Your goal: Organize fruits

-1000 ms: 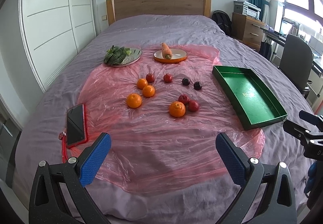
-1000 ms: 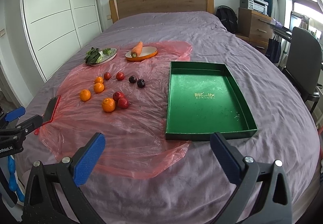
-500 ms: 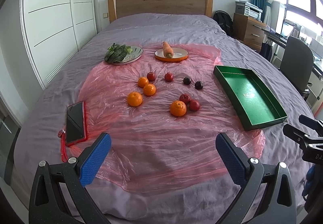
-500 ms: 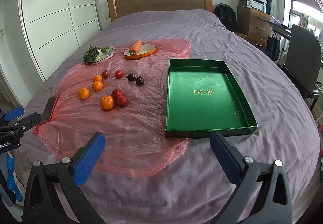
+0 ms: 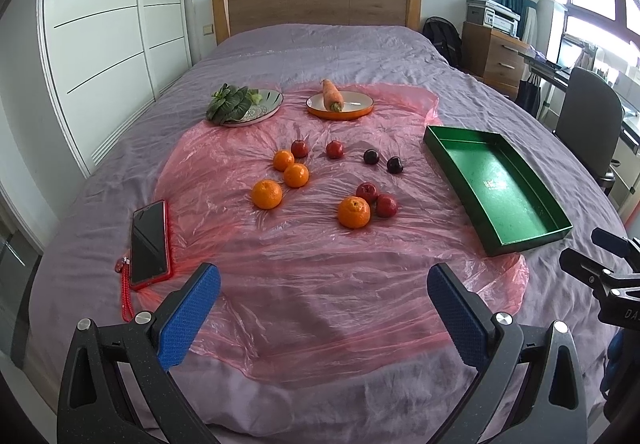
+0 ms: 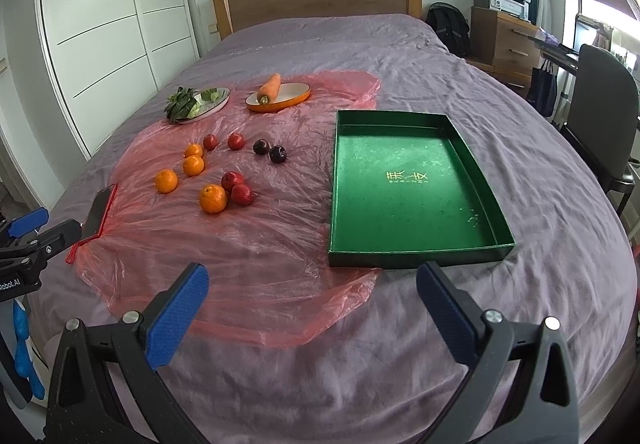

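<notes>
Several oranges (image 5: 353, 212), red apples (image 5: 367, 192) and two dark plums (image 5: 371, 156) lie loose on a pink plastic sheet (image 5: 320, 284) on the bed. The fruits also show in the right wrist view (image 6: 213, 198). An empty green tray (image 5: 520, 240) (image 6: 420, 258) lies to the right of the fruit. My left gripper (image 5: 323, 314) is open and empty, above the sheet's near part, well short of the fruit. My right gripper (image 6: 312, 314) is open and empty, just in front of the tray's near edge.
A phone in a red case (image 5: 149, 244) lies at the sheet's left edge. A plate of leafy greens (image 5: 240, 105) and an orange dish (image 5: 352, 109) holding a carrot (image 5: 332, 95) sit behind the fruit. An office chair (image 6: 600, 115), dresser and desk stand to the right of the bed.
Both grippers have moved slightly, so the bed scene shifts a little in view. Both stay open and empty; no fruit has moved.
</notes>
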Available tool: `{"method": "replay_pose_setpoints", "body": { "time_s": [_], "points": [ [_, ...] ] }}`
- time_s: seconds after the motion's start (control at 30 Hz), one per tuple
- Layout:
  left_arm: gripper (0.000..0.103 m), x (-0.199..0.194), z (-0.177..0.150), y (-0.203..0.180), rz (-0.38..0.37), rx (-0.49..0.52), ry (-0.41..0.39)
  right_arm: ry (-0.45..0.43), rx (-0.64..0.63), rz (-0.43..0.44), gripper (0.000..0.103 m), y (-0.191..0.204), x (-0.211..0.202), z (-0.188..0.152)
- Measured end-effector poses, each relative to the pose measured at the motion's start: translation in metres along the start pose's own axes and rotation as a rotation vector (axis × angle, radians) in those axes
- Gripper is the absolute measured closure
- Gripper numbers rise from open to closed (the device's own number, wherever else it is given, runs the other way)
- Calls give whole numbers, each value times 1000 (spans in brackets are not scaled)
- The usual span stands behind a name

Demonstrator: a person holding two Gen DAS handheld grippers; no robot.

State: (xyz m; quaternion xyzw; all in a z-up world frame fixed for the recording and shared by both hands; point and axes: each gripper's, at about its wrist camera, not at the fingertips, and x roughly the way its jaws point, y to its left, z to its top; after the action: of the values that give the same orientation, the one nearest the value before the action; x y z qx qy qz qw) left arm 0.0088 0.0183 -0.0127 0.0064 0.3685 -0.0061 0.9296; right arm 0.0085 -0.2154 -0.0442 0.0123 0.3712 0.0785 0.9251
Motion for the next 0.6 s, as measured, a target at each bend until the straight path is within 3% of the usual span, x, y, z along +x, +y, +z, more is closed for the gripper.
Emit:
{"method": "replay_pose_setpoints", "body": {
  "time_s": [0.6],
  "points": [
    [1,16,4,4,-7,19,30,20,-9,26,0,2,14,3]
  ]
}}
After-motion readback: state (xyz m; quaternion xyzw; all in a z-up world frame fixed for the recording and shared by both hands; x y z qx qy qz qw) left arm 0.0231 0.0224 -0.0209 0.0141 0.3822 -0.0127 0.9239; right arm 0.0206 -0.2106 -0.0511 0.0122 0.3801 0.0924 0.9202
